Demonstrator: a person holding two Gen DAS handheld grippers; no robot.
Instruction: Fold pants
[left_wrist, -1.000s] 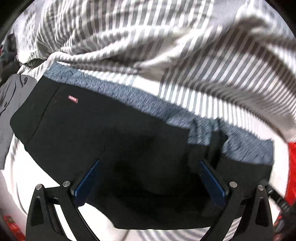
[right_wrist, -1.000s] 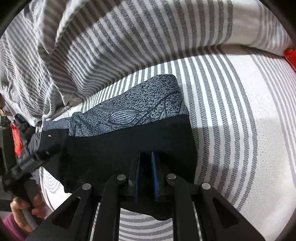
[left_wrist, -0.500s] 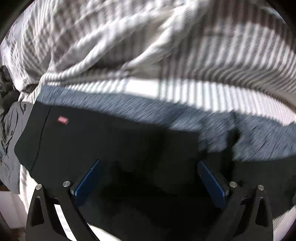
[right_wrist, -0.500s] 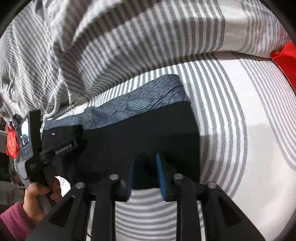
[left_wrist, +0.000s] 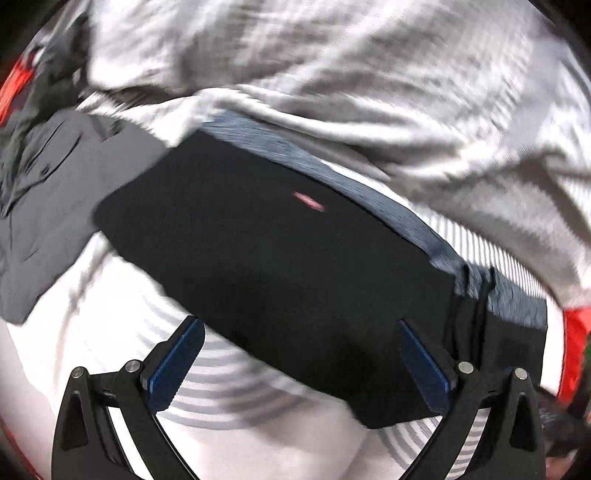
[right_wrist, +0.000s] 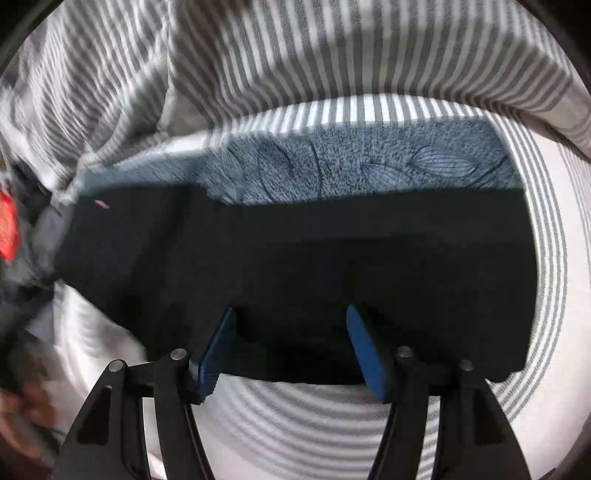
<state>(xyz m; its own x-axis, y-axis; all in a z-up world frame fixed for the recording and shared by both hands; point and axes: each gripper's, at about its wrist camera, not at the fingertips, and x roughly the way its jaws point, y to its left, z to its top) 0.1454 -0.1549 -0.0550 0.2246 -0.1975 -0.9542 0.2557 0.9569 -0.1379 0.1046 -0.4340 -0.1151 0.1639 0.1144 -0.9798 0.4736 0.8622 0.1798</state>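
The black pants (left_wrist: 280, 258) lie folded into a long strip on the striped bed, with a small red label (left_wrist: 308, 201) on top. They also show in the right wrist view (right_wrist: 295, 266). Under their far edge lies a blue-grey leaf-patterned garment (right_wrist: 369, 173), also visible in the left wrist view (left_wrist: 369, 192). My left gripper (left_wrist: 299, 354) is open and empty over the pants' near edge. My right gripper (right_wrist: 291, 332) is open over the near edge of the pants, holding nothing.
A rumpled grey-and-white striped duvet (right_wrist: 295, 55) is heaped behind the pants. A grey shirt (left_wrist: 40, 192) lies to the left. Red things show at the frame edges (left_wrist: 572, 350). The striped sheet (right_wrist: 314, 417) lies in front of the pants.
My right gripper has opened and let go of the pants' near edge. The left gripper has stayed open and swung left and back, so the pants' left end and bare sheet now show.
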